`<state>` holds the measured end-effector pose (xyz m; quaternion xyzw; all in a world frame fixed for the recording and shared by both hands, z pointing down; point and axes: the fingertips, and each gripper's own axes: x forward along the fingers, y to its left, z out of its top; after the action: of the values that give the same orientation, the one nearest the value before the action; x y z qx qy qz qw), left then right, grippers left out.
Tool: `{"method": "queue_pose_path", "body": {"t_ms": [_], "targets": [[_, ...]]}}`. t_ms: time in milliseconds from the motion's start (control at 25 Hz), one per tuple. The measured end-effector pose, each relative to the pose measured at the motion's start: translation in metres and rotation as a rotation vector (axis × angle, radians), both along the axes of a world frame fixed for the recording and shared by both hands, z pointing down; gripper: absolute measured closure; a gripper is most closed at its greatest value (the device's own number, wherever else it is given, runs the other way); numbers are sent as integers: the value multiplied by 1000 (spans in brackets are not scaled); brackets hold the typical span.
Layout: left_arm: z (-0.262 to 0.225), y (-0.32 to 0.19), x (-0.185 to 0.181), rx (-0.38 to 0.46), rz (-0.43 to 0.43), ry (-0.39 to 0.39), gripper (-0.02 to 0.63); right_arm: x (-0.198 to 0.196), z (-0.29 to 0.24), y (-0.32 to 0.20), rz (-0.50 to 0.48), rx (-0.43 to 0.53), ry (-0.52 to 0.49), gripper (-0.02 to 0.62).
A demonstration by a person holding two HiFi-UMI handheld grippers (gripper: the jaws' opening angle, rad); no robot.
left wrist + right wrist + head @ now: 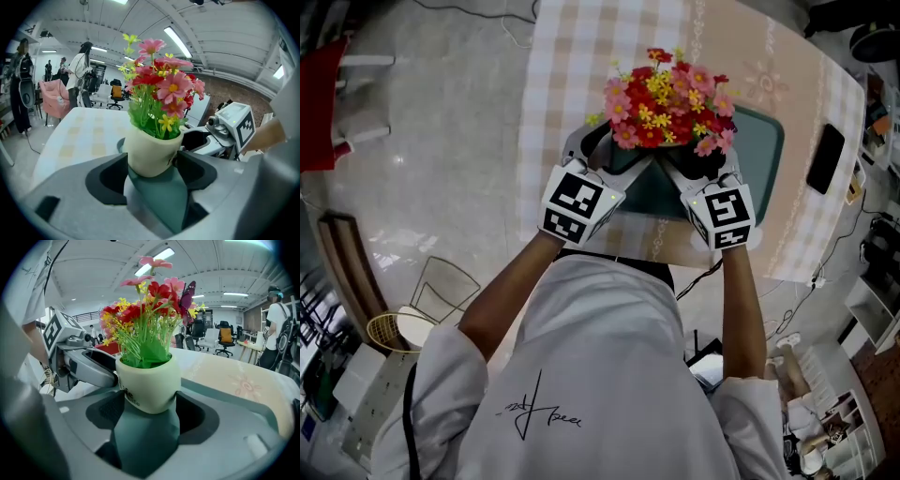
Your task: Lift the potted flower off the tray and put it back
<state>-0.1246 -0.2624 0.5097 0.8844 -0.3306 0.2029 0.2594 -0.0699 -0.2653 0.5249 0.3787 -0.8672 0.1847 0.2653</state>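
Observation:
A cream pot [150, 154] of red, pink and yellow flowers [670, 108] stands upright on a dark green tray [764, 150]. My left gripper [609, 155] reaches it from the near left, my right gripper [703, 164] from the near right. In the left gripper view the pot sits between the open jaws of that gripper [151, 163], pads close beside its walls. The right gripper view shows the same: the pot [147, 385] stands on the tray [225, 399] between that gripper's [150, 404] spread jaws. From the head view, the flowers hide the pot.
The tray lies on a table with a pale checked cloth [581, 56], near its front edge. A black phone [825, 157] lies to the tray's right. A wire chair [441, 286] stands on the floor at the left. People and office chairs are far behind.

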Motion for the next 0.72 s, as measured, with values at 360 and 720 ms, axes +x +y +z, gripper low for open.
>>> {"method": "queue_pose_path", "body": {"t_ms": [360,720], "targets": [[6,-1,7,14,-26,-22,284,3,0,1,-8,17,7,259],[6,4,8,68,-84,-71,290,4,1,4,-31,45,15,270]]}}
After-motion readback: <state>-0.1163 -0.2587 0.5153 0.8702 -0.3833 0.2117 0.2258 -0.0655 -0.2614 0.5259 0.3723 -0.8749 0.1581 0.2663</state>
